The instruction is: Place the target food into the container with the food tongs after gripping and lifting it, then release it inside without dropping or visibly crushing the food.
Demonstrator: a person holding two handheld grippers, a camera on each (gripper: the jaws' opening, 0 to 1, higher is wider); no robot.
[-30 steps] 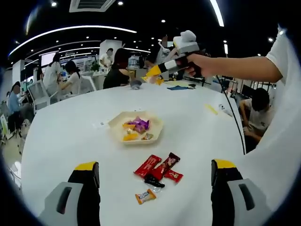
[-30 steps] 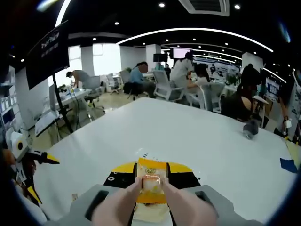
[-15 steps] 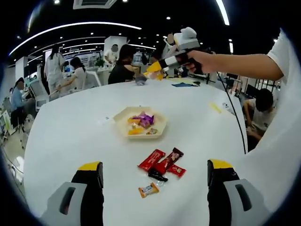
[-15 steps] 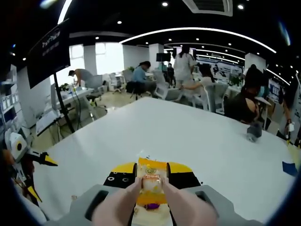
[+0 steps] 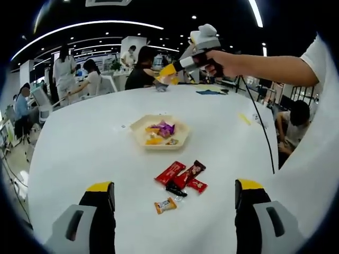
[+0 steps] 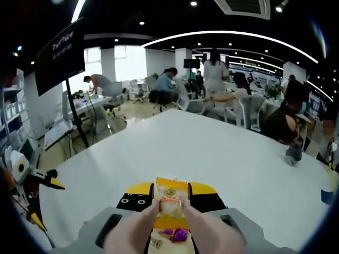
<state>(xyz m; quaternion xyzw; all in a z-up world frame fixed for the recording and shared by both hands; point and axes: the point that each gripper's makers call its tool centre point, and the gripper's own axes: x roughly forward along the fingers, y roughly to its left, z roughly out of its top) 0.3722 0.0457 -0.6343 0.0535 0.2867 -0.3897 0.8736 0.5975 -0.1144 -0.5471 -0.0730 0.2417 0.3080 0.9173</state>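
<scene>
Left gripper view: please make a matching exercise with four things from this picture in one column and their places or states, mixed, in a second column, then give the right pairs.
Things:
1. hexagonal tray
2. red bar wrappers
3. orange wrapped candy
4. right hand-held gripper

Places or states:
A. held up in the air beyond the tray
B. alone on the table, nearest the camera
C. holds purple and orange sweets
D. lying together between the tray and the single candy

Pairs: 1-C, 2-D, 3-B, 4-A
</scene>
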